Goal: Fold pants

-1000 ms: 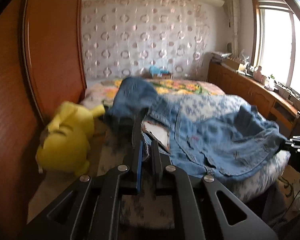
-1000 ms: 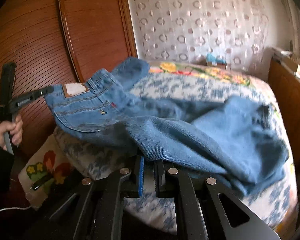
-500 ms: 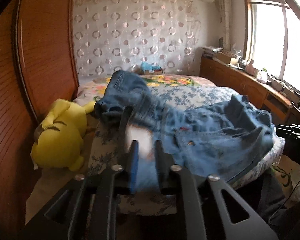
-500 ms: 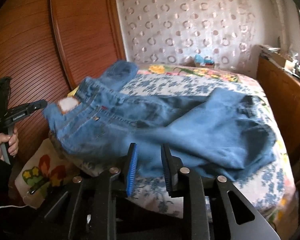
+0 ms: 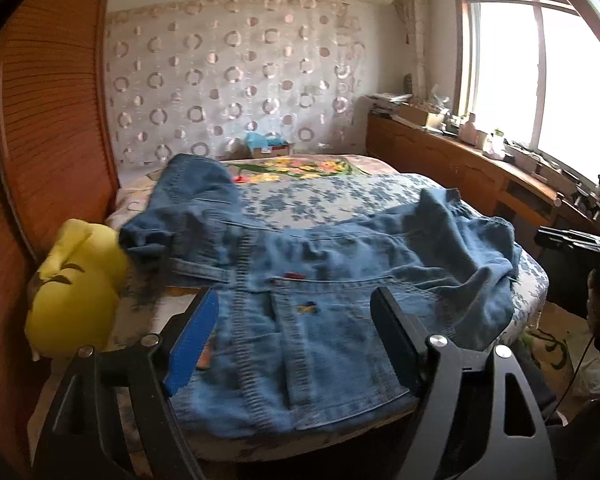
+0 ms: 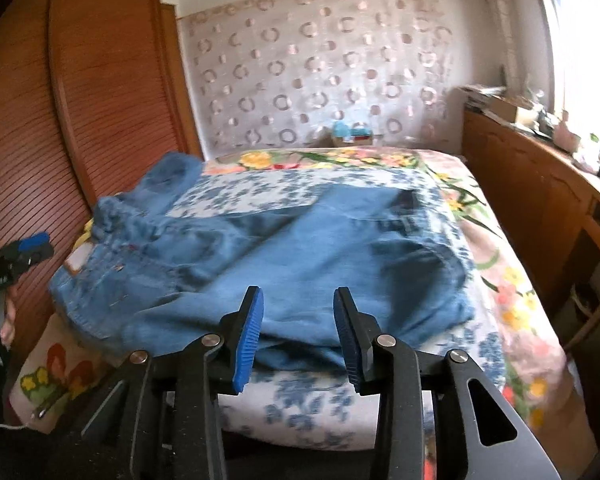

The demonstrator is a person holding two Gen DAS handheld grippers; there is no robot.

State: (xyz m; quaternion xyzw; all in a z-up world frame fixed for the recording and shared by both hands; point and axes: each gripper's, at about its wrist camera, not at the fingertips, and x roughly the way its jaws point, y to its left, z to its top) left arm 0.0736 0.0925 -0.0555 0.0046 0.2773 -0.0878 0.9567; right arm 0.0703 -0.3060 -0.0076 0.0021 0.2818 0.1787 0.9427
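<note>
Released since the earlier frames, the jeans (image 5: 340, 280) are now dropped flat across the near end of the bed (image 6: 320, 408), where a second ago the waistband was pinched in the left gripper (image 5: 296, 332) and a leg fold in the right gripper (image 6: 298, 332). Both tools have been drawn back toward the bed's near edge. The left jaws are seen opening wide, with denim spread below and beyond them but nothing pressed by the pads. The right jaws are opening too, less far, and the cloth edge lies just past the tips, untouched.

The relation that counts: the jeans' long axis is laid crosswise to both grippers. In the right wrist view the waistband with its pale patch (image 6: 78, 262) is found at the left end, and the legs are doubled back toward the right, bunched there. One leg (image 5: 192, 184) is left trailing up toward the headboard side, close to the yellow plush toy (image 5: 76, 280). The waist end is judged nearer the left gripper, the doubled leg end nearer the right. A fresh grasp along the near edge is what the next fold appears to call for, and the stray leg may need gathering first.
</note>
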